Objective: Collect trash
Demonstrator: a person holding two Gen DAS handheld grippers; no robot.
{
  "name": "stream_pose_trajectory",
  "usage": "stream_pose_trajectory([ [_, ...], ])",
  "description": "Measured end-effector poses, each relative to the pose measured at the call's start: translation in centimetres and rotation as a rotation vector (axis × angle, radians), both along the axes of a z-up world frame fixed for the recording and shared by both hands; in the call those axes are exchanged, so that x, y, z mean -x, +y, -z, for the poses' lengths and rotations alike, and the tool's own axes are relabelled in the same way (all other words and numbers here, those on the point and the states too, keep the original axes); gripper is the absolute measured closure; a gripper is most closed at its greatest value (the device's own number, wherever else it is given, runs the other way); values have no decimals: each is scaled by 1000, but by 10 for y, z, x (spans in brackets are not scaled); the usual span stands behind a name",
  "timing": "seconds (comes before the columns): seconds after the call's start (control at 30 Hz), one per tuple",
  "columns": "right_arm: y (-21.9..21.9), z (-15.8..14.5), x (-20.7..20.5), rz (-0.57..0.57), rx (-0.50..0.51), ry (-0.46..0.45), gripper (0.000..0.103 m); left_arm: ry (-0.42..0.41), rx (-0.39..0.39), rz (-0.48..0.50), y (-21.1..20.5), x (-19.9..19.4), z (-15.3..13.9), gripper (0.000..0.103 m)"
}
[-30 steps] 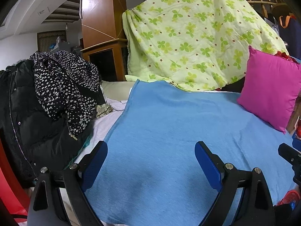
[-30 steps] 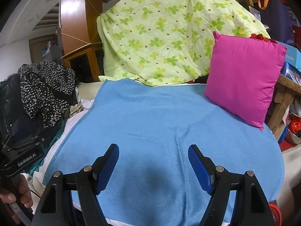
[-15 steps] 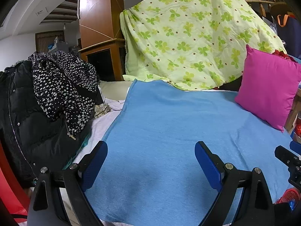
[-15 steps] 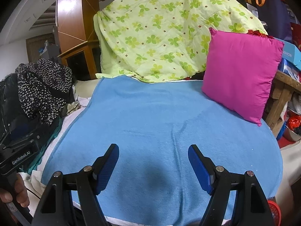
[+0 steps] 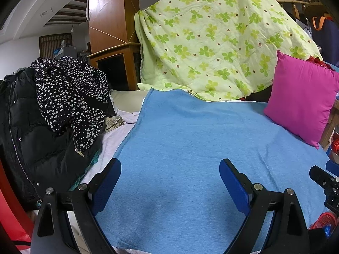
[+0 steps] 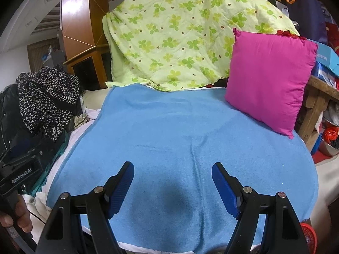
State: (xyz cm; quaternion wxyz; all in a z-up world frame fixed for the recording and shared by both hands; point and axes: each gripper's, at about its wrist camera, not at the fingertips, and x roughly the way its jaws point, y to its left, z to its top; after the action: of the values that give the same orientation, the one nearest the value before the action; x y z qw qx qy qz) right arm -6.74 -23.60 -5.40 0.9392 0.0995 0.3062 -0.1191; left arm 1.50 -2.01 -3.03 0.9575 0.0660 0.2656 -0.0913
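Observation:
My left gripper [image 5: 170, 162] hangs open over a blue towel [image 5: 190, 139] spread on a bed, with nothing between its blue pads. My right gripper [image 6: 172, 165] is also open above the same blue towel [image 6: 180, 131], its jaws a little narrower and empty. A small crumpled patterned piece [image 5: 113, 122] lies at the towel's left edge beside the clothes; I cannot tell if it is paper or cloth. No other loose piece shows on the towel. The left gripper's body [image 6: 20, 174] shows in the right wrist view, held by a hand [image 6: 21, 218].
A black jacket and a dotted garment [image 5: 63, 97] are piled on the left. A green clover quilt [image 5: 211, 42] drapes at the back and a magenta cushion [image 5: 300, 101] leans at the right. A red mesh basket [image 6: 308, 236] sits low at the right, by a wooden bench [image 6: 315, 110].

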Motion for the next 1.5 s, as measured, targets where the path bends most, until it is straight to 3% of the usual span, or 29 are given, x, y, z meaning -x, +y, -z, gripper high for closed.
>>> stream_pose_trajectory([
  [1.5,1,0,-2,21,27,17,24,29,7,24,-4,0,7,9],
])
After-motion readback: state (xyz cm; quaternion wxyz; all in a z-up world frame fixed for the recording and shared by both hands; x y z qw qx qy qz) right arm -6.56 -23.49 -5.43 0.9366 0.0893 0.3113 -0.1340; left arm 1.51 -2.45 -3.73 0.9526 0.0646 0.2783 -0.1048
